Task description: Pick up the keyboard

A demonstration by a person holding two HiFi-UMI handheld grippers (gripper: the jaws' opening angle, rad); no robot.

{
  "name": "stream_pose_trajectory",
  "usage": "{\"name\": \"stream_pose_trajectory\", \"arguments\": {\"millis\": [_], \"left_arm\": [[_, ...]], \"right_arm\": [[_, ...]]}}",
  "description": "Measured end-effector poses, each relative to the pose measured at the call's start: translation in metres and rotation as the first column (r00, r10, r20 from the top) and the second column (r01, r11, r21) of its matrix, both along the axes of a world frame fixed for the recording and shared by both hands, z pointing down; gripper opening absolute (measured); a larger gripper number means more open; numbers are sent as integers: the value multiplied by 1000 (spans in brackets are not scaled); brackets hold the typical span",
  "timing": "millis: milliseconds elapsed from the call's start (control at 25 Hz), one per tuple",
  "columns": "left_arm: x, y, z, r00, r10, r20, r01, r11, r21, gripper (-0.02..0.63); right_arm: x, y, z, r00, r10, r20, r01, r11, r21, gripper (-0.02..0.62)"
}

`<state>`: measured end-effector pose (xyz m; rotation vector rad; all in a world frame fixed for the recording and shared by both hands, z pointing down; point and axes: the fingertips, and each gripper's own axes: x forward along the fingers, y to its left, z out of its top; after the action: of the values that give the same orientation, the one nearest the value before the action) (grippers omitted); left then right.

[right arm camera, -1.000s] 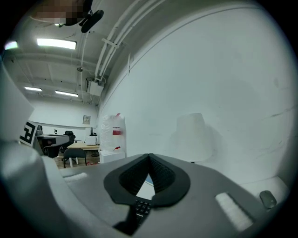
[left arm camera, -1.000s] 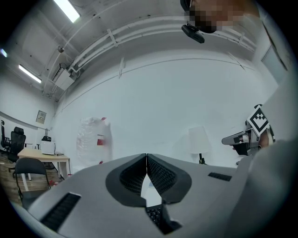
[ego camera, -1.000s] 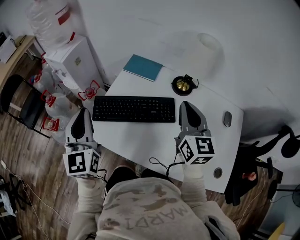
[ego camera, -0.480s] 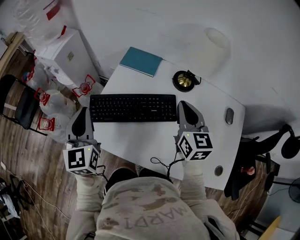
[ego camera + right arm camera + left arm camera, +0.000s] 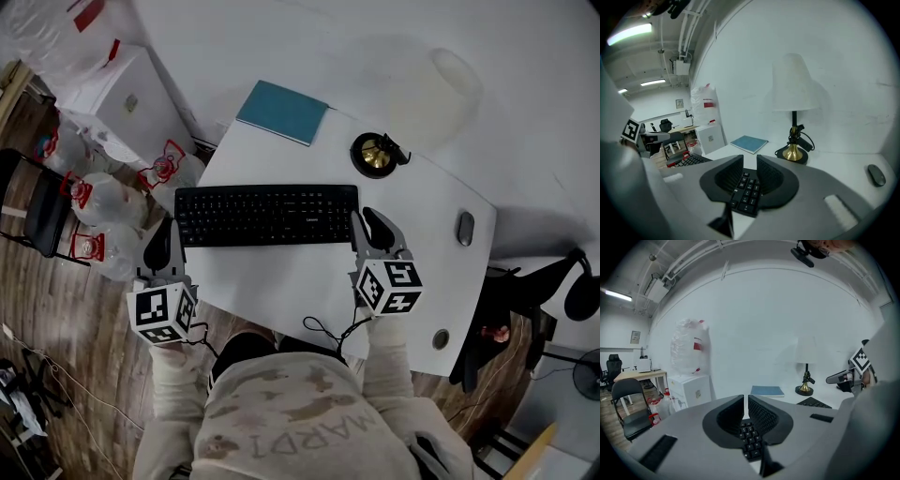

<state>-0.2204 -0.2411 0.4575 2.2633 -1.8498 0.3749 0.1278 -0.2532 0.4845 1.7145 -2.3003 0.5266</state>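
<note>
A black keyboard [image 5: 267, 215] lies flat across the white table [image 5: 281, 281]. My left gripper [image 5: 165, 240] hangs just off the keyboard's left end, beyond the table's edge, jaws shut and empty. In the left gripper view the left gripper [image 5: 746, 400] shows the keyboard's [image 5: 751, 440] end keys just below its tips. My right gripper [image 5: 369, 225] is at the keyboard's right end. In the right gripper view the right gripper [image 5: 750, 163] has its jaws opening, a narrow gap between them; the number keys [image 5: 745, 191] lie beneath and nothing is gripped.
A teal notebook [image 5: 282, 112] and a brass-footed lamp [image 5: 375, 154] stand behind the keyboard. A mouse [image 5: 465, 228] lies to the right. A thin cable [image 5: 328, 330] loops at the table's near edge. A white cabinet [image 5: 127, 98], water bottles [image 5: 94, 202] and a chair [image 5: 33, 202] stand to the left.
Both grippers have come down and forward to the two ends of the keyboard. The right jaws have parted a little; the left jaws stay shut.
</note>
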Motion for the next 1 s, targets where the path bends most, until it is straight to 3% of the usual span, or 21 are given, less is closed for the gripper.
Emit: {"name": "stream_pose_trajectory", "arguments": {"millis": [400, 680, 1000], "left_arm": [[-13, -27, 64, 1000, 26, 3, -25, 978, -206, 152], [-20, -41, 104, 999, 33, -12, -36, 943, -332, 238], [-32, -53, 139, 995, -8, -97, -36, 897, -440, 294]], "right_arm": [[11, -27, 54, 999, 37, -6, -37, 991, -128, 182], [12, -37, 87, 999, 34, -5, -34, 975, -220, 210], [12, -46, 112, 999, 33, -22, -38, 959, -282, 269]]}}
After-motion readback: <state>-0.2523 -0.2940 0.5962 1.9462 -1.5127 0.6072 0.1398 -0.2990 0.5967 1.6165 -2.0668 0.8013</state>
